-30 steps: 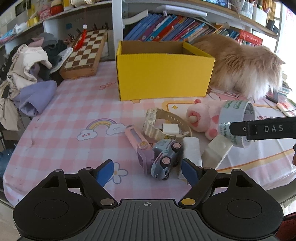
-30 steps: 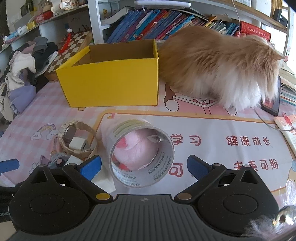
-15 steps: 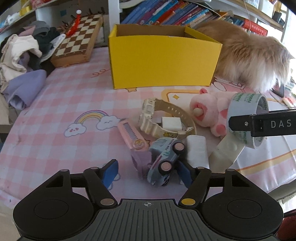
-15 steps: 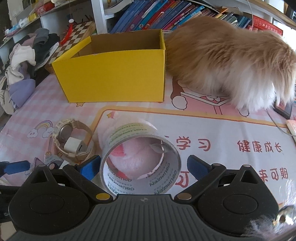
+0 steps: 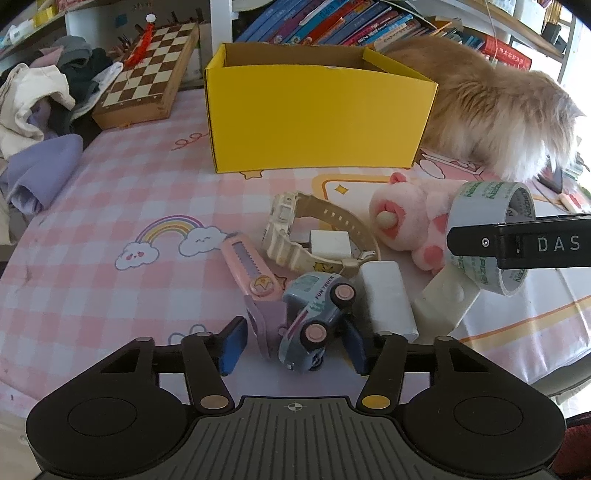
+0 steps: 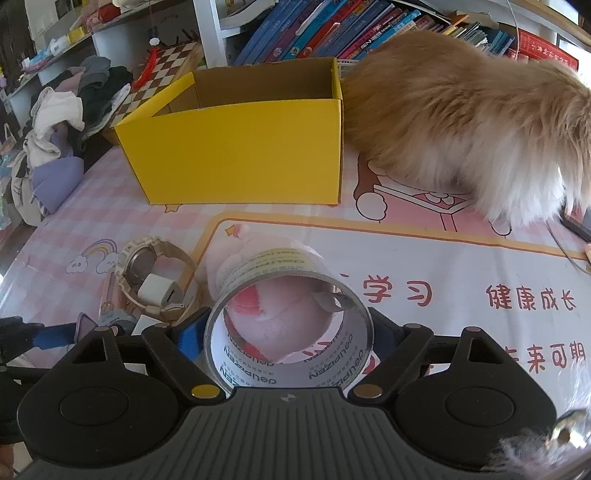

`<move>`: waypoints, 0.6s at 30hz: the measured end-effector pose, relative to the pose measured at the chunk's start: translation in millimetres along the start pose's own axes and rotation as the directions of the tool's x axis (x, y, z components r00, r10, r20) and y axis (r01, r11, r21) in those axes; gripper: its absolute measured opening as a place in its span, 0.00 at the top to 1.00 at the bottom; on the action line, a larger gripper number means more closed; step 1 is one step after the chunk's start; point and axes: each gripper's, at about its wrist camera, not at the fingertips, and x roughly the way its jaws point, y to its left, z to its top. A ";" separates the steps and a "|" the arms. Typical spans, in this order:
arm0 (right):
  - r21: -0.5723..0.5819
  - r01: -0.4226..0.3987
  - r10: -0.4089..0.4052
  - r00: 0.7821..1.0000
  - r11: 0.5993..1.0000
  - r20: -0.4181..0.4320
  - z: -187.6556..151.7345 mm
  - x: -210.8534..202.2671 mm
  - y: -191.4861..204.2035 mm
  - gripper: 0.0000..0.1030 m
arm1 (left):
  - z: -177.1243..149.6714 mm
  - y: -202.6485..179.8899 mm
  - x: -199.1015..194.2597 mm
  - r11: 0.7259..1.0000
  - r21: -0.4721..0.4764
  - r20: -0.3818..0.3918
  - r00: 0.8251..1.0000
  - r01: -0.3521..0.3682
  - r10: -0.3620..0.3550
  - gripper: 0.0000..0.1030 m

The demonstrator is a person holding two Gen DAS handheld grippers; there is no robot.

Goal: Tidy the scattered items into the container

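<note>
between right gripper (image 6: 290, 338) fingers, tape roll (image 6: 290, 332)

My pink checked tablecloth (image 5: 110, 206) meets a bookshelf (image 6: 332, 26) crammed with books; daylight glares at right.

From the left wrist view, the box (image 5: 317, 118) sits at twelve o'clock, the cat (image 5: 495, 103) at two behind it, the chessboard (image 5: 147, 77) at ten, and the watch (image 5: 314, 236) before the box.
</note>
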 end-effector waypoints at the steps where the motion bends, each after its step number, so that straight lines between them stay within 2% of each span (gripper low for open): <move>1: -0.003 0.000 0.000 1.000 1.000 0.001 -0.1 -0.7 0.1 0.18 | -0.3 -0.4 0.1 1.000 0.000 0.000 1.000 0.002 -0.002 0.48; 5: -0.008 -0.001 0.001 1.000 1.000 0.001 -0.8 -1.4 -0.4 0.18 | -1.5 -1.3 1.7 1.000 0.006 0.001 1.000 0.006 -0.006 0.49; 7: -0.010 0.000 0.000 1.000 1.000 0.001 -1.0 -1.8 -0.4 0.18 | -2.1 -1.5 3.2 1.000 0.013 0.003 1.000 0.007 -0.007 0.55; 12: -0.014 0.004 -0.003 1.000 1.000 0.010 -0.8 -5.0 0.0 0.18 | -1.6 0.6 2.4 1.000 0.008 0.018 1.000 0.024 -0.024 0.65; 18: -0.009 0.002 -0.002 1.000 1.000 0.029 0.3 -12.5 0.0 0.18 | 2.4 0.7 -10.7 0.998 0.017 0.068 0.996 0.056 -0.057 0.66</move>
